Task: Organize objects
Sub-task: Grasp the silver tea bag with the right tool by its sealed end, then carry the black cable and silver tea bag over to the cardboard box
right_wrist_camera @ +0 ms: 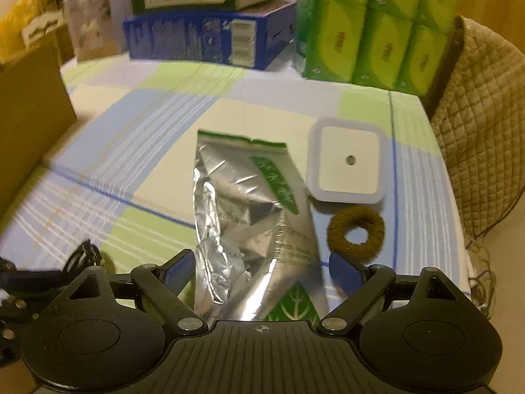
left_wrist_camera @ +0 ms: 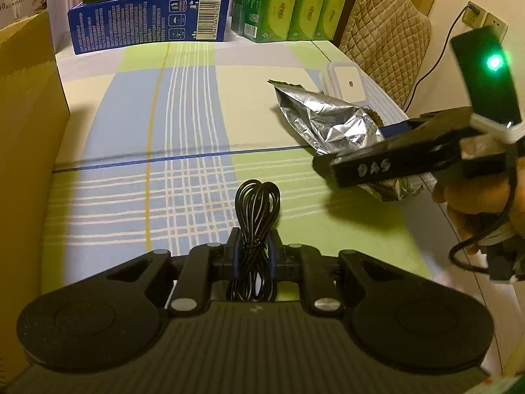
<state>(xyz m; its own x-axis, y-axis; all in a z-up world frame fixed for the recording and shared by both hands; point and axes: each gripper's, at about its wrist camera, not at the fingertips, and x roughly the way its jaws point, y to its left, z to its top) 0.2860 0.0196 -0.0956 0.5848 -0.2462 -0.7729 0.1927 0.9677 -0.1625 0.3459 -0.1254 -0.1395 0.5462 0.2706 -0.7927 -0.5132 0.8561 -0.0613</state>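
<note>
A coiled black cable (left_wrist_camera: 256, 226) is pinched between the blue pads of my left gripper (left_wrist_camera: 256, 249), a little above the checked tablecloth (left_wrist_camera: 183, 115). A crumpled silver foil bag (right_wrist_camera: 249, 216) with green print lies on the cloth, its lower end between the fingers of my right gripper (right_wrist_camera: 262, 271), which stands open around it. In the left wrist view the right gripper (left_wrist_camera: 357, 147) hovers over the same foil bag (left_wrist_camera: 328, 118), held by a hand. A brown ring (right_wrist_camera: 356, 233) and a white square device (right_wrist_camera: 349, 164) lie just right of the bag.
A cardboard box (left_wrist_camera: 26, 131) walls the left side. A blue carton (left_wrist_camera: 147, 23) with a green box on top and green tissue packs (left_wrist_camera: 295, 3) line the back. A quilted chair back (left_wrist_camera: 387, 32) stands past the table's right edge.
</note>
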